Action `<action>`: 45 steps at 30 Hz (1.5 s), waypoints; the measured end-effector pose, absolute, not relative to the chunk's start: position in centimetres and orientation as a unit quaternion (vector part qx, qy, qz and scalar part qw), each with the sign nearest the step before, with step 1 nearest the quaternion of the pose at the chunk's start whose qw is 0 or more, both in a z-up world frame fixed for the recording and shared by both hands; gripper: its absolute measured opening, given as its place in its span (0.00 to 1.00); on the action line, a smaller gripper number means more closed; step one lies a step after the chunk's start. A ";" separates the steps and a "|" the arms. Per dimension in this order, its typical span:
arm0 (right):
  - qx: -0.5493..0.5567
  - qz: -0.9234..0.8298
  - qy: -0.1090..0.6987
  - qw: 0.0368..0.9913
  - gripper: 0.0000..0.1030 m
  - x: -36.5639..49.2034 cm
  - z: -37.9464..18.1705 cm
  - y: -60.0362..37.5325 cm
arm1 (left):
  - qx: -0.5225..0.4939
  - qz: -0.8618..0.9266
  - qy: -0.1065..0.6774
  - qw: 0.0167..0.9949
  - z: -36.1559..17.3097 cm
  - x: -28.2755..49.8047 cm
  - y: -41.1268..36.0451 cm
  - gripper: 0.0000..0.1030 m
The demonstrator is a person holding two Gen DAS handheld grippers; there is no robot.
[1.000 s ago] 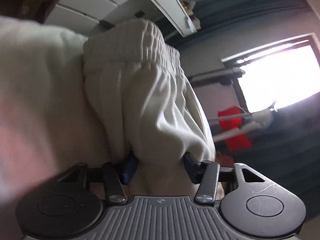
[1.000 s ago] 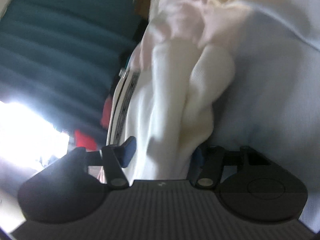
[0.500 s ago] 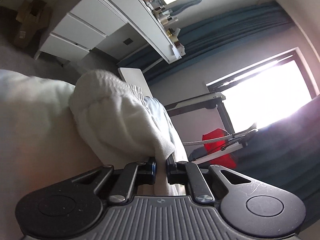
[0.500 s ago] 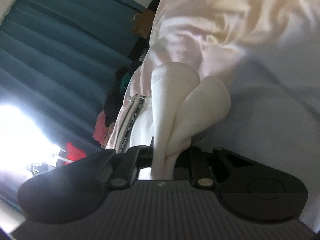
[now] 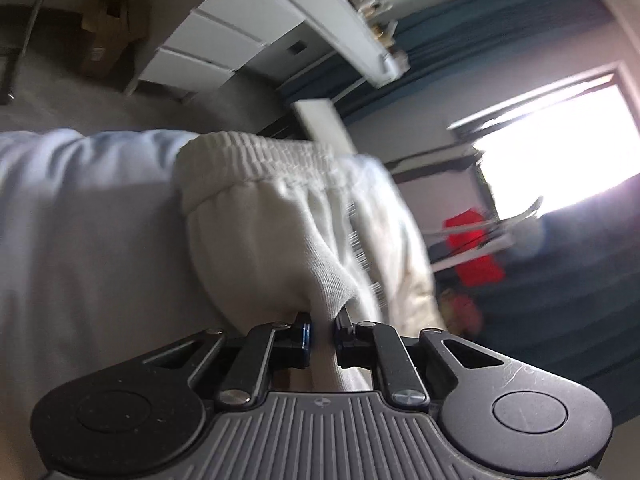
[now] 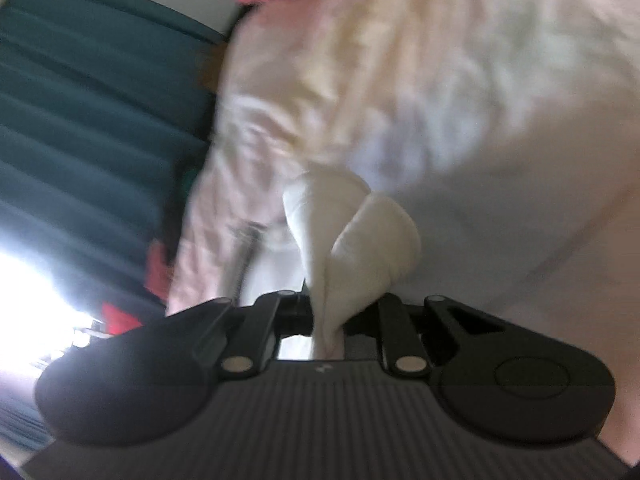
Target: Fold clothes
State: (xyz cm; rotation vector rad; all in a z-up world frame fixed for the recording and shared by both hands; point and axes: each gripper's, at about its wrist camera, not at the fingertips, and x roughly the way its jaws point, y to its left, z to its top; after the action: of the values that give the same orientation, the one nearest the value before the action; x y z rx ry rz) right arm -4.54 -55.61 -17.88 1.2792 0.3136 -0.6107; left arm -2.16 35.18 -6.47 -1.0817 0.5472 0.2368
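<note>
A white garment with a ribbed elastic waistband (image 5: 280,208) lies on the pale bed sheet (image 5: 80,220). My left gripper (image 5: 323,332) is shut on a fold of this white garment just below the waistband. In the right wrist view my right gripper (image 6: 326,316) is shut on another bunched fold of the white garment (image 6: 360,240), which rises in two lobes above the jaws. A striped trim on the garment (image 6: 244,252) shows blurred to the left.
A white drawer unit and desk (image 5: 240,40) stand beyond the bed, with a cardboard box (image 5: 108,28) on the floor. A bright window (image 5: 560,148), dark teal curtains (image 6: 80,120) and a red object (image 5: 476,252) are there. Cream and pink clothes (image 6: 360,60) lie piled on the bed.
Both grippers closed from open onto folds of the white garment about half a second ago and still hold them. Both views have shifted, and the garment is now pulled lower and flatter.
</note>
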 end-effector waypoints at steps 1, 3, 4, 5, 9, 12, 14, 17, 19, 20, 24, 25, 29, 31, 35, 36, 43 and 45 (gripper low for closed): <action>0.599 -0.275 0.146 0.738 0.14 -5.1 -18.5 -55.8 | -0.498 0.116 0.262 0.818 -6.5 -2.0 35.1 0.16; 0.628 -0.265 0.150 0.716 0.17 -6.2 -19.8 -56.2 | -0.477 0.128 0.265 0.828 -6.0 -2.5 34.6 0.21; 0.637 -0.267 0.153 0.707 0.19 -6.7 -20.0 -56.3 | -0.466 0.133 0.266 0.833 -5.8 -2.7 34.3 0.21; 0.640 -0.271 0.156 0.702 0.22 -7.1 -20.1 -56.2 | -0.450 0.136 0.264 0.842 -5.2 -2.8 33.8 0.28; 0.643 -0.292 0.161 0.689 0.42 -8.8 -19.7 -55.6 | -0.370 0.146 0.254 0.882 -2.7 -4.0 30.7 0.61; 0.624 -0.312 0.140 0.703 0.66 -10.5 -18.4 -54.9 | -0.319 0.148 0.254 0.901 -1.2 -3.5 27.4 0.66; 0.603 -0.327 0.113 0.719 0.68 -11.4 -17.6 -55.0 | -0.285 0.144 0.245 0.915 -0.6 -3.5 25.3 0.69; 0.605 -0.298 0.069 0.735 0.68 -11.7 -17.5 -55.3 | -0.231 0.132 0.230 0.936 -0.1 -3.6 22.3 0.72; 0.606 -0.267 0.071 0.746 0.67 -10.5 -17.8 -55.6 | -0.217 0.118 0.232 0.941 -0.4 -3.3 21.0 0.72; 0.599 -0.259 0.078 0.753 0.67 -9.8 -17.8 -55.5 | -0.211 0.112 0.233 0.943 -0.6 -3.2 20.3 0.72; 0.545 -0.262 0.129 0.786 0.66 -6.5 -18.1 -56.1 | -0.204 0.093 0.256 0.940 -1.8 -2.0 19.0 0.72; 0.543 -0.270 0.142 0.782 0.57 -6.3 -18.4 -56.2 | -0.205 0.090 0.260 0.939 -2.1 -1.6 18.8 0.72; 0.536 -0.291 0.167 0.775 0.15 -6.1 -19.0 -56.2 | -0.196 0.077 0.264 0.941 -2.8 -0.8 18.0 0.72; 0.521 -0.297 0.158 0.784 0.07 -6.4 -18.4 -55.9 | -0.189 0.071 0.263 0.943 -3.1 -0.7 17.6 0.72; 0.503 -0.308 0.112 0.800 0.06 -7.6 -16.3 -55.1 | -0.172 0.059 0.262 0.948 -3.2 -0.6 16.9 0.72; 0.507 -0.307 0.104 0.799 0.06 -7.8 -16.2 -55.2 | -0.168 0.056 0.262 0.949 -3.2 -0.7 16.8 0.72; 0.578 -0.301 0.144 0.745 0.11 -8.8 -18.8 -56.3 | -0.158 0.044 0.266 0.950 -3.3 -0.8 16.5 0.72; 0.603 -0.281 0.147 0.732 0.24 -9.2 -19.2 -56.4 | -0.157 0.041 0.269 0.949 -3.4 -0.8 16.4 0.72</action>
State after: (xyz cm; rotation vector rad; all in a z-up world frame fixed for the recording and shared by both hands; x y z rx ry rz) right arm -9.17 -56.35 -19.22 1.3274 0.3232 -0.6181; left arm -0.81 16.45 -3.43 -0.3198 0.5481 0.0826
